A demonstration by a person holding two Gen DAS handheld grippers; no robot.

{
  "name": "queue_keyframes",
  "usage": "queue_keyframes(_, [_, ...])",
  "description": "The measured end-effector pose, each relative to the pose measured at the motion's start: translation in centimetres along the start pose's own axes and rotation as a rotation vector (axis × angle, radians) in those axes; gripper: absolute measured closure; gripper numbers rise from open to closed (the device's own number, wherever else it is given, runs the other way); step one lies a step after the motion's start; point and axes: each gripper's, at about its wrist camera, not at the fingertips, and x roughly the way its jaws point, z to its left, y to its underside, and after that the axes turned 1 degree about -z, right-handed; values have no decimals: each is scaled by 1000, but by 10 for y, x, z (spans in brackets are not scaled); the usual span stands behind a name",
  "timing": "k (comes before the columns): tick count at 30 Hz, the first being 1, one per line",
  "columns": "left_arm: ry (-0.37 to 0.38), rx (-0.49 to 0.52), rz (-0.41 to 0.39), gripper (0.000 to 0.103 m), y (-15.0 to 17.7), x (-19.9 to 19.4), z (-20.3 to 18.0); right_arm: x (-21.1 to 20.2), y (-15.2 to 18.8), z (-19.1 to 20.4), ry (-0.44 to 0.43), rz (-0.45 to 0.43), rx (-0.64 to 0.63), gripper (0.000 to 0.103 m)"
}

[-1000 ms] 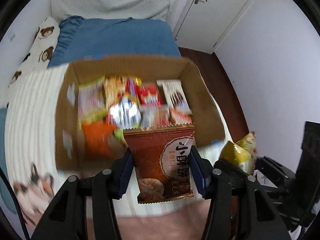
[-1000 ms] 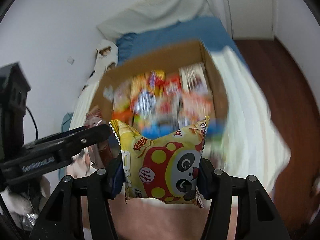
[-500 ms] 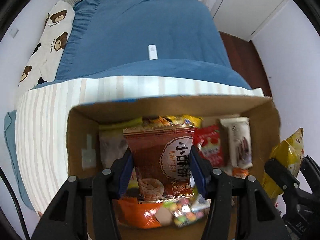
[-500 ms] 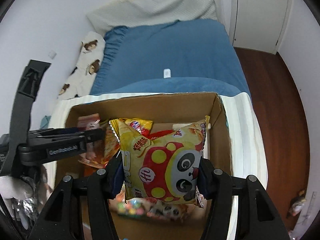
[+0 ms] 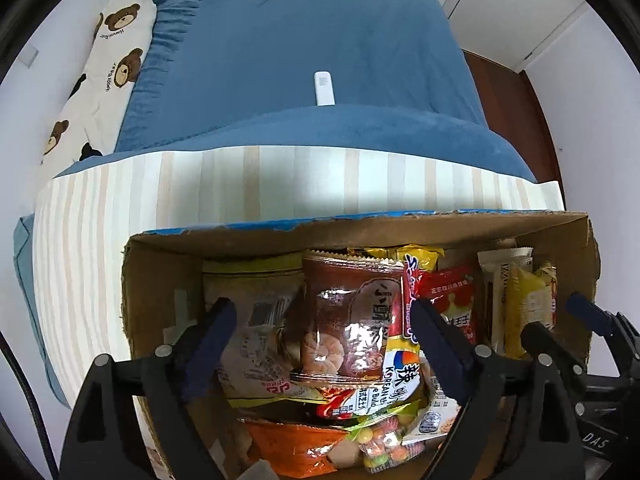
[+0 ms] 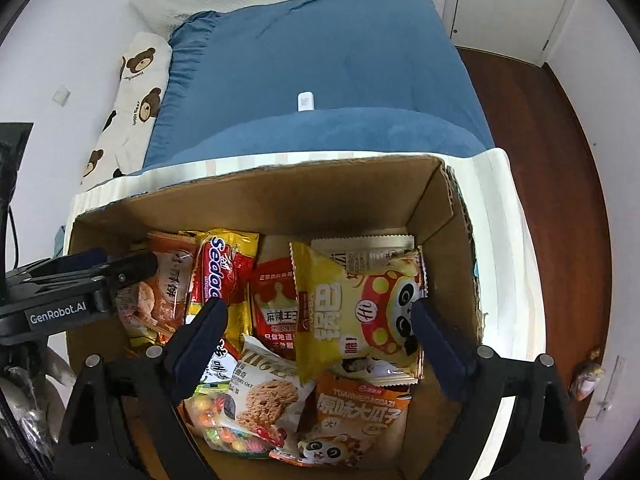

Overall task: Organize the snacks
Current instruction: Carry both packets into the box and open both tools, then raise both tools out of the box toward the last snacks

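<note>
A cardboard box (image 5: pixel 152 280) (image 6: pixel 360 192) full of snack packets sits on a striped cloth on the bed. My left gripper (image 5: pixel 324 320) hangs over its left half with its jaws opening. The brown biscuit packet (image 5: pixel 344 320) lies loose between the fingers on top of other packets, no pad touching it. My right gripper (image 6: pixel 320 320) is over the right half, its jaws opening too. The yellow panda packet (image 6: pixel 360 312) rests free on the pile between them. The left gripper's finger (image 6: pixel 100 276) shows at the left of the right wrist view.
A blue blanket (image 5: pixel 300 60) covers the bed beyond the box, with a small white device (image 5: pixel 324 88) on it. A bear-print pillow (image 5: pixel 108 60) lies at the left by the wall. Dark wooden floor (image 6: pixel 560 160) runs along the right, with white doors behind.
Both grippers came forward and down over the box, then spread their jaws. The brown packet and the yellow panda packet dropped from the pads onto the pile.
</note>
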Motion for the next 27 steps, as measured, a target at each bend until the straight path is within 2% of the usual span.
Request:
queue_keyframes(8, [8,3,-36,12,19,-7,-3,-2,11,8,11,-23,-12,7])
queue_keyframes(17, [8,1,-135,12,61,-28,3,-24,42,20,20,-81,-53,7])
queue_keyframes(27, [-30,0,-351,12,131,-93,9,-85,99,25,32,-234,-84,7])
